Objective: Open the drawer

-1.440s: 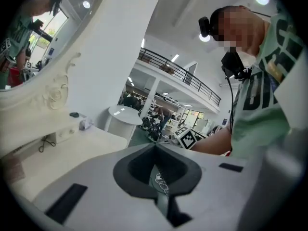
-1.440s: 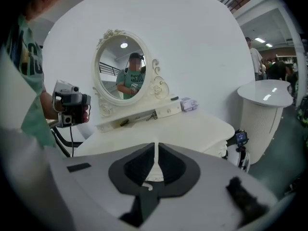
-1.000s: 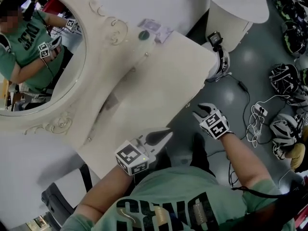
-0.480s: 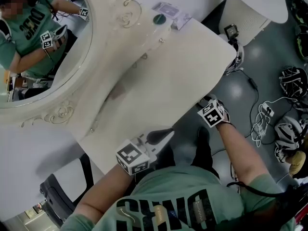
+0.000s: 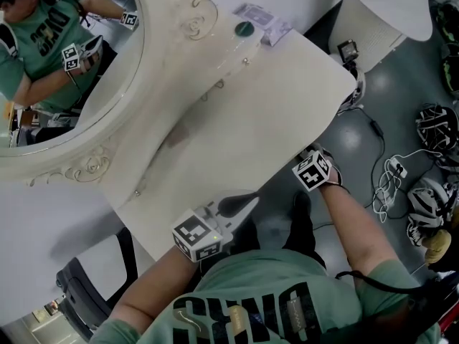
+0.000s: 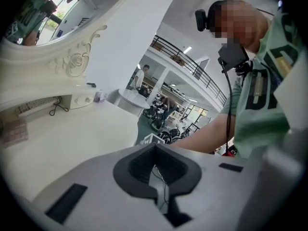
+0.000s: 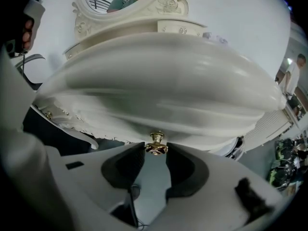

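Observation:
The cream dressing table (image 5: 272,99) has a curved drawer front (image 7: 163,90) with a small gold knob (image 7: 156,139) under its lip. My right gripper (image 7: 155,154) points steeply down at the table's front edge (image 5: 310,153). The knob sits between its pad tips, its jaws have just been closing, and both pads touch the knob's flange. In the head view the knob is hidden under the tabletop. My left gripper (image 5: 247,205) hangs beside the near front edge, shut with nothing in it (image 6: 155,147).
An oval mirror (image 5: 64,70) in a carved frame stands at the back. A green round object (image 5: 244,28) and packets (image 5: 262,16) lie at the far end. Helmets (image 5: 434,131) and cables (image 5: 387,178) litter the floor to the right. A black chair (image 5: 86,292) is at the left.
My right gripper has moved from over the floor to the table's front edge, and its tips now sit under the lip. The left gripper has hardly shifted.

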`<state>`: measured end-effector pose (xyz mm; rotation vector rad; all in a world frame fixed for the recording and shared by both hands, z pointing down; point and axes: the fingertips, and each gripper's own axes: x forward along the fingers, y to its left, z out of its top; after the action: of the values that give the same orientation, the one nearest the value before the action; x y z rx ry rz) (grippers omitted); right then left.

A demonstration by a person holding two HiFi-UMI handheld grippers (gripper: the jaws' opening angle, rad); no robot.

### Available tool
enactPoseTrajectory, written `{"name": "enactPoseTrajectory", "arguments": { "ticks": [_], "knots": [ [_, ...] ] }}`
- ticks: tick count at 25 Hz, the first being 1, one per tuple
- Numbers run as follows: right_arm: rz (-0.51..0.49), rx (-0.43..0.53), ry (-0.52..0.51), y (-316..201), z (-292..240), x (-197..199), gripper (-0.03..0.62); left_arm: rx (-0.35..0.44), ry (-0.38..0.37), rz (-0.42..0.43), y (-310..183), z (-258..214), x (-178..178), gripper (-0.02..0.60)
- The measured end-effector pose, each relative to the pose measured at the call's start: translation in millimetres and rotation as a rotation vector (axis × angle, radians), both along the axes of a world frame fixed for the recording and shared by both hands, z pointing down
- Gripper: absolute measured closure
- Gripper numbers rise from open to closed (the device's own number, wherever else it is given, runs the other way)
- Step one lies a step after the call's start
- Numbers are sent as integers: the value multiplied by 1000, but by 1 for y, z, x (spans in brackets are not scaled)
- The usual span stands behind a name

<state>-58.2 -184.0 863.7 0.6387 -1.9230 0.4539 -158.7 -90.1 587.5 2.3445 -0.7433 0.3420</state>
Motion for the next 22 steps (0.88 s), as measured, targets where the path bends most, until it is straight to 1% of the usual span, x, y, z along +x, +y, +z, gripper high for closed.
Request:
{"name": "enactPoseTrajectory", "arguments": {
  "ticks": [6,22],
  "knots": [
    [5,3,3,7,1,8,453,6,-1,0,1,-1,-1,572],
    [11,6,6,22,1,26,453,22,4,19,3,-7,14,572]
  ]
}}
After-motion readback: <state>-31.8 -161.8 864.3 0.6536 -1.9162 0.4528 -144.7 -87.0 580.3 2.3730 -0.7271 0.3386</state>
